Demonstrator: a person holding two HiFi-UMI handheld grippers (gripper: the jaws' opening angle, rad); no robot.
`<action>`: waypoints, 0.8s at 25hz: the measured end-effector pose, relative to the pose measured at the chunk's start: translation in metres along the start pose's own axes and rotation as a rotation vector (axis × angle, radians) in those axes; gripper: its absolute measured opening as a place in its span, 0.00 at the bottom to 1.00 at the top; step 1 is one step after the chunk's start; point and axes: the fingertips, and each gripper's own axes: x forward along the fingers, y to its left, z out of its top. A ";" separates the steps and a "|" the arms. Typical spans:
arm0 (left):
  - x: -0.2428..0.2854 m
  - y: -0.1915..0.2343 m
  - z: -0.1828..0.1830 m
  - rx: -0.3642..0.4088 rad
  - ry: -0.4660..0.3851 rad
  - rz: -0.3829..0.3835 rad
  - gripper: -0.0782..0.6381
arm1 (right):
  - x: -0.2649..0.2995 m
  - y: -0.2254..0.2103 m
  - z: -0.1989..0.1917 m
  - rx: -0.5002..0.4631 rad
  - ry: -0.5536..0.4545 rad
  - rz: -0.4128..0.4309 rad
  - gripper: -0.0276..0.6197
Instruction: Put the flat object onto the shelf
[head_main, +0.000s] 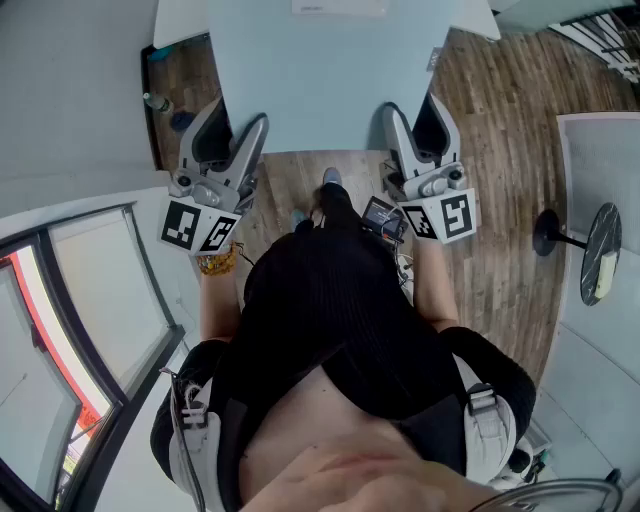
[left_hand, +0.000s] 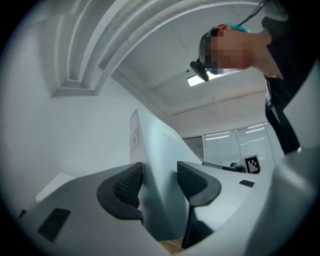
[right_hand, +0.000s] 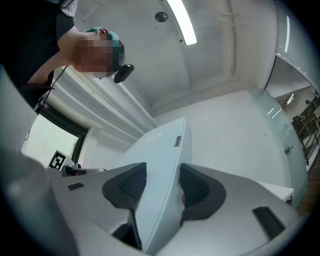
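Your left claw (left_hand: 157, 186) is clamped on one side edge of the board (head_main: 320, 80), which is held in front of you, clear of the floor (head_main: 500, 150). Your right claw (right_hand: 164, 189) pinches the opposite edge. The board looks thin, stiff and smooth, probably light but apt to slip or swing, so grip both edges evenly.

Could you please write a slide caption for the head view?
Left gripper and right gripper clamp opposite sides of a pale flat panel above wooden floor.
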 end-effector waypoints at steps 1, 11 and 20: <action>-0.002 0.000 0.000 -0.004 -0.001 -0.003 0.43 | -0.001 0.002 0.001 0.008 -0.005 0.003 0.37; 0.079 0.017 -0.017 0.009 0.012 0.008 0.43 | 0.037 -0.077 -0.008 0.041 -0.038 0.028 0.37; 0.183 0.044 -0.031 0.019 0.018 0.084 0.43 | 0.103 -0.179 -0.015 0.081 -0.038 0.098 0.37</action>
